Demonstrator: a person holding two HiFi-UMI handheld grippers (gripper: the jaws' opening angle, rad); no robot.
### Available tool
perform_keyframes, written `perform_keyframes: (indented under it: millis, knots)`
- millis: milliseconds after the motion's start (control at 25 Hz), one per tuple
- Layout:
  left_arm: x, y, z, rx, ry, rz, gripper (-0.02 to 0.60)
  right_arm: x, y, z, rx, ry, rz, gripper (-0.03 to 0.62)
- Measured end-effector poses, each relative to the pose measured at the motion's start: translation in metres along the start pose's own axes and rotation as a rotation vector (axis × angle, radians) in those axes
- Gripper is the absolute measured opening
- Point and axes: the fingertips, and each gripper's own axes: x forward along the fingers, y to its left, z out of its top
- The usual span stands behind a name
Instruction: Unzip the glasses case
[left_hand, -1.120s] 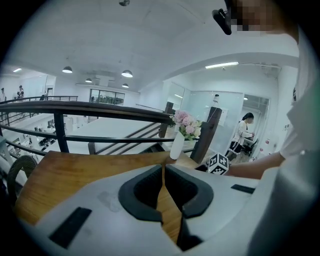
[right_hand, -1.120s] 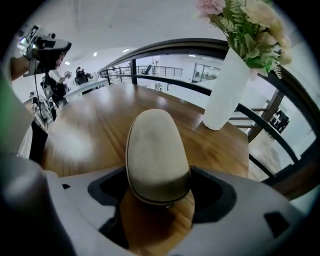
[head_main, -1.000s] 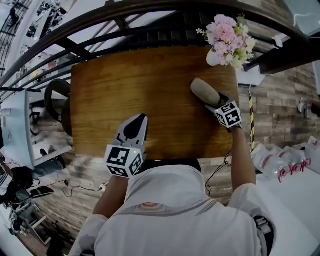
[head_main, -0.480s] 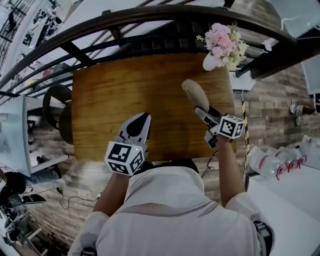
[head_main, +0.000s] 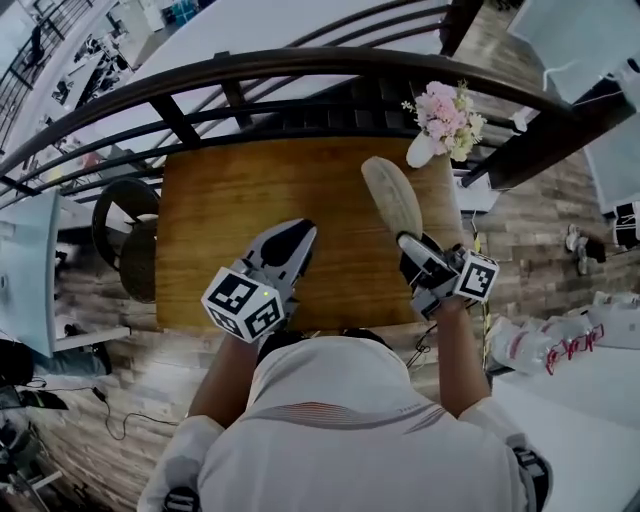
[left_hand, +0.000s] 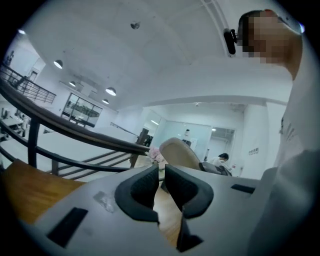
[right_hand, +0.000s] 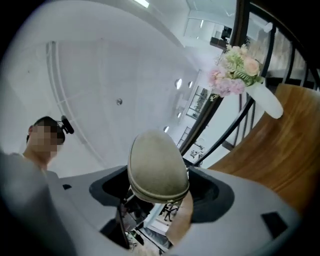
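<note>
In the head view, the beige oval glasses case (head_main: 390, 195) hangs above the wooden table (head_main: 230, 190) at the right, pointing away from me. My right gripper (head_main: 414, 246) is shut on its near end, jaws wide around it. The right gripper view has the case (right_hand: 157, 165) end-on between the pads, its zip seam running round the lower edge. My left gripper (head_main: 298, 232) is shut with nothing in it, over the table's near middle. In the left gripper view its pads (left_hand: 150, 185) meet, and the case (left_hand: 177, 151) shows just beyond them.
A white vase of pink flowers (head_main: 445, 112) stands at the table's far right corner. A dark curved railing (head_main: 300, 62) runs along the far side. A round dark chair (head_main: 125, 215) sits left of the table. The person's torso fills the foreground.
My right gripper has lifted the case off the table and rolled it, drawing it nearer to me. The left gripper has risen a little and stays shut.
</note>
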Motion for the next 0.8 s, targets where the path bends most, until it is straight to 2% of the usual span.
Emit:
perform_keyframes:
  millis: [120, 200, 320, 480, 600, 800]
  knots:
    - [-0.005, -0.022, 0.014, -0.041, -0.05, -0.168, 0.039, 0.008, 0.029, 0.004, 0.04, -0.003, 0.117, 0.411]
    - [-0.01, -0.035, 0.021, -0.083, -0.072, -0.294, 0.166, 0.015, 0.052, 0.002, 0.056, 0.019, 0.203, 0.411]
    - [-0.019, -0.051, 0.032, -0.117, -0.09, -0.468, 0.266, 0.022, 0.083, -0.011, 0.091, 0.068, 0.314, 0.411]
    - [-0.026, -0.064, 0.051, -0.147, -0.125, -0.64, 0.296, 0.033, 0.111, -0.028, 0.137, 0.137, 0.42, 0.411]
    - [-0.023, -0.07, 0.061, -0.132, -0.127, -0.701, 0.301, 0.037, 0.125, -0.041, 0.18, 0.192, 0.497, 0.411]
    - [-0.029, -0.091, 0.071, -0.098, -0.127, -0.838, 0.318, 0.049, 0.139, -0.059, 0.221, 0.281, 0.55, 0.413]
